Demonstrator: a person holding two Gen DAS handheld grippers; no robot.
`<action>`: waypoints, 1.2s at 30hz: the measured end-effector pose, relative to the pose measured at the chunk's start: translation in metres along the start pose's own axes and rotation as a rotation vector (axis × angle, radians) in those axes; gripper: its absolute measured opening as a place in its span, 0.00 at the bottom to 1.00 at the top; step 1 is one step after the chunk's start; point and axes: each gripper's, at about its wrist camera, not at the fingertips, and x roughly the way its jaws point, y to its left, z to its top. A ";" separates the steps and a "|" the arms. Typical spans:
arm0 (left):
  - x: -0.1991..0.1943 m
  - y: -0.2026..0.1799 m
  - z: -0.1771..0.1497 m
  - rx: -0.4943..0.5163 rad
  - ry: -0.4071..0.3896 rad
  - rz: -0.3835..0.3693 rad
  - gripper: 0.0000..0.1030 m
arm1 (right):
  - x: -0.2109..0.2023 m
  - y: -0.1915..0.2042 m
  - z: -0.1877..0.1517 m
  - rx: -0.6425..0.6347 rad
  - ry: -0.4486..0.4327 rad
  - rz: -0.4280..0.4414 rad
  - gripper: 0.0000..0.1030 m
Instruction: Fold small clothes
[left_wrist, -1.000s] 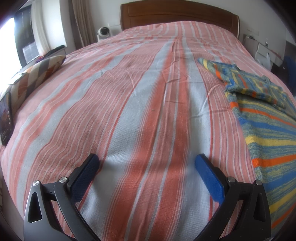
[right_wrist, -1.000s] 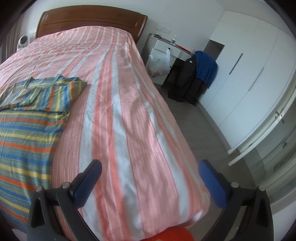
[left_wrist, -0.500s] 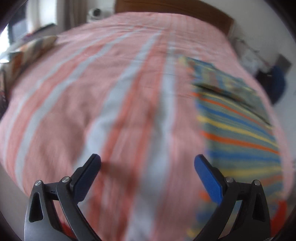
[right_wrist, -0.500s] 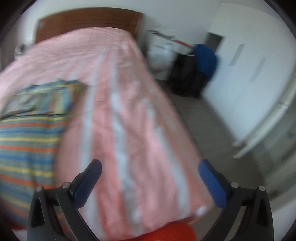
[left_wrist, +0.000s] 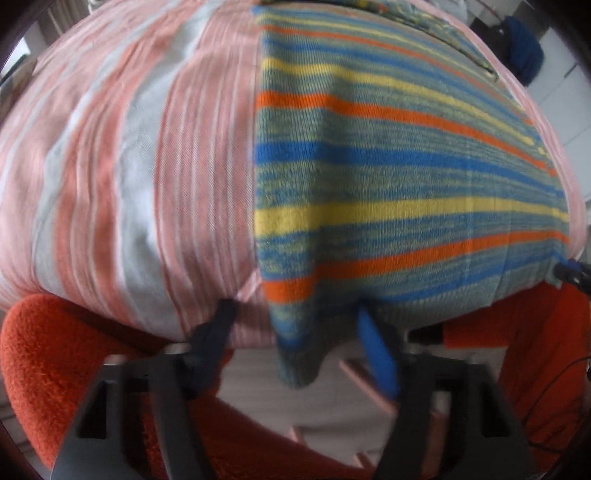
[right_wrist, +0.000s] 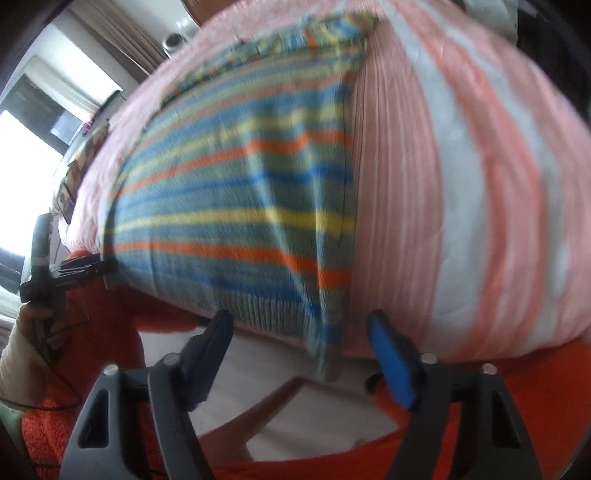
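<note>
Two claws point down over the foot edge of a bed whose cover (left_wrist: 129, 166) is striped pink, salmon and white. Orange fleece (left_wrist: 55, 350) worn by the person fills the space below that edge in both views. A bright window (right_wrist: 22, 147) shows at one side, and a dark blue cloth (left_wrist: 524, 55) hangs far back by the wall.

The sweater (left_wrist: 388, 166) lies flat on the cover close to the foot edge, knitted in blue, yellow, orange and mottled green bands, with a ribbed hem whose two corners droop over the edge.

The left gripper (left_wrist: 295, 312) has just been closing. Its jaws stand partly apart with one drooping hem corner between them, and the blurred picture shows no pad pressing on it. A hand (right_wrist: 26, 332) holds this tool.

The right gripper (right_wrist: 299, 315) has also been closing. It is about half open around the other hem corner, with gaps on both sides.
</note>
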 end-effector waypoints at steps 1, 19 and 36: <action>0.001 0.004 0.001 -0.025 0.016 -0.041 0.07 | 0.003 0.000 0.001 0.006 0.012 -0.003 0.21; -0.075 0.051 0.275 -0.171 -0.357 -0.258 0.03 | -0.059 -0.024 0.209 -0.008 -0.401 0.090 0.06; -0.039 0.047 0.324 -0.051 -0.340 -0.208 0.60 | -0.024 -0.074 0.355 0.023 -0.325 0.134 0.49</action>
